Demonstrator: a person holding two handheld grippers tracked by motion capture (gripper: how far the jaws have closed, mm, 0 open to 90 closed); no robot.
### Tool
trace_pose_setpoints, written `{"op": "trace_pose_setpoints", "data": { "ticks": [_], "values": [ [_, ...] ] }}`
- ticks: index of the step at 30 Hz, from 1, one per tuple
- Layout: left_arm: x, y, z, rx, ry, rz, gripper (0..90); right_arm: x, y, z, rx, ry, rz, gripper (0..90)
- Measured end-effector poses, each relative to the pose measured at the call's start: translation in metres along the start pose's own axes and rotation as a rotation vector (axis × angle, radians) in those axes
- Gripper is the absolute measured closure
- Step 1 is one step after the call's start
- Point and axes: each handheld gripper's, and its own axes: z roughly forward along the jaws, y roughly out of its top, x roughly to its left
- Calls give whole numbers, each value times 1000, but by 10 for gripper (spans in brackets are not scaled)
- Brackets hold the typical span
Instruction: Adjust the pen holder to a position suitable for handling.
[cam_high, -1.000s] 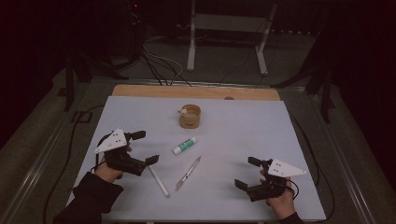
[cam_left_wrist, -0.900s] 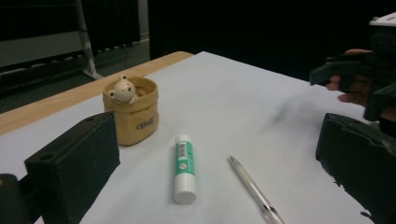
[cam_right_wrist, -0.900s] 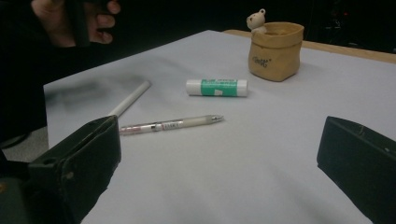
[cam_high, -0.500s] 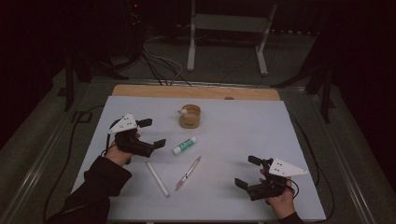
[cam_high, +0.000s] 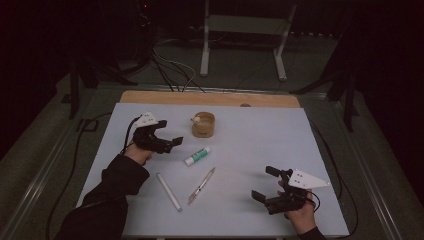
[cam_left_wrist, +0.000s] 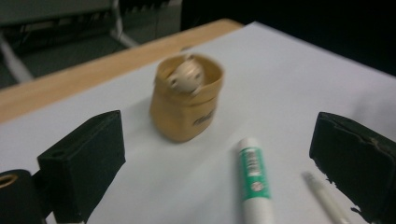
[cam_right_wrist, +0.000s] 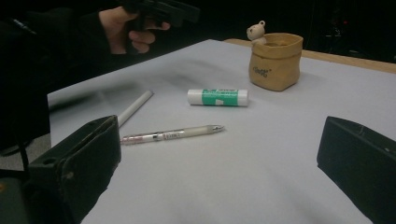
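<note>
The glue stick (cam_high: 197, 156) lies flat on the surface (cam_high: 260, 150) near its centre, cap end toward the far right, just in front of the pouch (cam_high: 203, 125). The left gripper (cam_high: 162, 143) hovers just left of the glue stick with its fingers open and empty; in the left gripper view the glue stick (cam_left_wrist: 254, 179) lies between the two fingers, with the pouch (cam_left_wrist: 187, 105) beyond it. The pouch is tan, stands upright, and holds a small bear figure (cam_left_wrist: 185, 77). A pen (cam_high: 201, 185) lies nearer than the glue stick, and a white stick (cam_high: 169, 191) lies to the left of the pen, apart from it. The right gripper (cam_high: 264, 186) sits at the near right, well apart from all items, its fingers open and empty.
</note>
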Motion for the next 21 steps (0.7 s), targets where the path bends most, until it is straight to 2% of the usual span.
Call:
{"op": "trace_pose_setpoints", "data": {
  "ticks": [2,4,5,7,8,9,11,13,17,21],
  "values": [
    [4,1,5,23,-2,-10,75,0,0,0,1,3,0,0],
    [6,2,11,41,0,-4,93,0,0,1,1,4,1,0],
    [8,2,14,42,-3,-1,132,0,0,1,1,5,1,0],
    [8,2,16,49,9,2,167,0,0,1,1,5,1,0],
    [11,2,24,74,29,-3,167,0,0,1,1,5,1,0],
    [12,2,27,77,45,-2,232,0,0,1,1,6,2,0],
    [15,1,33,91,50,-14,322,1,0,1,2,9,4,0],
    [18,0,40,112,73,-7,422,1,0,1,3,12,5,0],
    [26,-1,52,131,79,-44,594,1,-1,1,5,14,7,0],
    [32,-2,63,160,90,-62,753,0,-1,1,3,15,8,0]
  ]
}}
